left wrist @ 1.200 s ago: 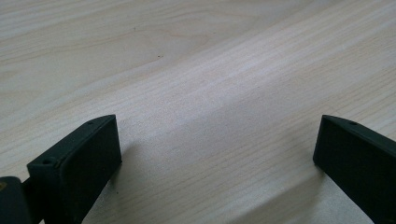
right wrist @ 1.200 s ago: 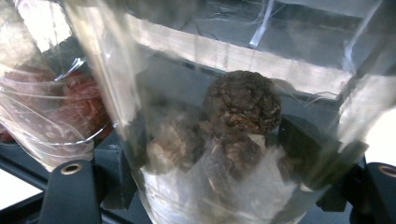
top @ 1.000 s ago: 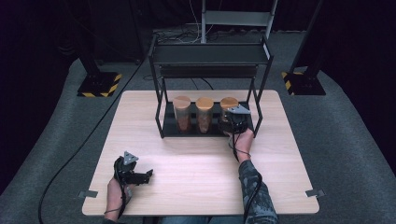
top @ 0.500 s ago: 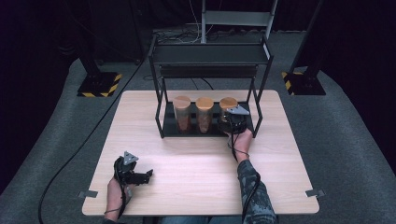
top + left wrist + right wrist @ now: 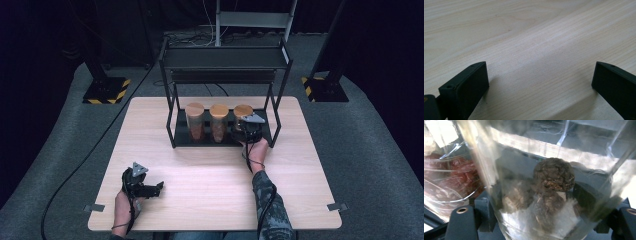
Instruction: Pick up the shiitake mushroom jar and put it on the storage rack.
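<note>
Dark floor and black stands ring a pale wooden tabletop (image 5: 210, 185), where a black metal rack (image 5: 225, 90) keeps three wooden-lidded glass jars in a row on its low shelf, seemingly lined up for easy reach from the front. Over at the rightmost jar (image 5: 549, 195), holding dark lumpy balls, the right gripper (image 5: 246, 131) has its jaws either side of the glass, apparently clamped on. Meanwhile the left gripper (image 5: 142, 187) rests near the front edge, jaws wide apart, empty.

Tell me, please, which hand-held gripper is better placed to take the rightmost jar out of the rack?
The right hand-held gripper. Its jaws already stand on either side of the rightmost jar in the rack. The left hand-held gripper rests open on the table, far away.
</note>
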Motion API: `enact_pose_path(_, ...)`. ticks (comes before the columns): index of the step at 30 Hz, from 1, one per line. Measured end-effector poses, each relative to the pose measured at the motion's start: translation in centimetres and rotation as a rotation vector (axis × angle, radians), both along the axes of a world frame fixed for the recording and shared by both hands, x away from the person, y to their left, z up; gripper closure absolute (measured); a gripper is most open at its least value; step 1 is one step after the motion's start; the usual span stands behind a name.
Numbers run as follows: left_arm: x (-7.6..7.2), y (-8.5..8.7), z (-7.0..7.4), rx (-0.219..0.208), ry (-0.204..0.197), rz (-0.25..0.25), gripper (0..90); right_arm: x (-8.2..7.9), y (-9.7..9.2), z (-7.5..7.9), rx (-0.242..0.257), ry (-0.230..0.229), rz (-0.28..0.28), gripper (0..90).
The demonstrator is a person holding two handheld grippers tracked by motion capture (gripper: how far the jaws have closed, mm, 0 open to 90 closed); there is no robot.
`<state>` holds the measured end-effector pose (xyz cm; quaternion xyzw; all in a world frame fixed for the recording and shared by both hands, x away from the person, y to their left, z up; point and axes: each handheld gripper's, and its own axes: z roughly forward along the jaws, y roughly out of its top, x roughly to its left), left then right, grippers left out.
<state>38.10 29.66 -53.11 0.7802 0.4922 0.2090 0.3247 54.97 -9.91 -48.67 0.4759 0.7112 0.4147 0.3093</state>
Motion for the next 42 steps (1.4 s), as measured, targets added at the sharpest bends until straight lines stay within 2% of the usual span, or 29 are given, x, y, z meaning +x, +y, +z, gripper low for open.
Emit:
enact_pose_path(8,0.00,-0.01,0.00,0.000,0.000,0.000,0.3,0.12,-0.13,-0.27,0.048,0.008,0.004,24.5)
enact_pose_path(42,-0.01,-0.01,0.00,0.000,-0.001,0.000,0.3,0.36,0.42,-0.12,0.045,0.030,0.036,24.6)
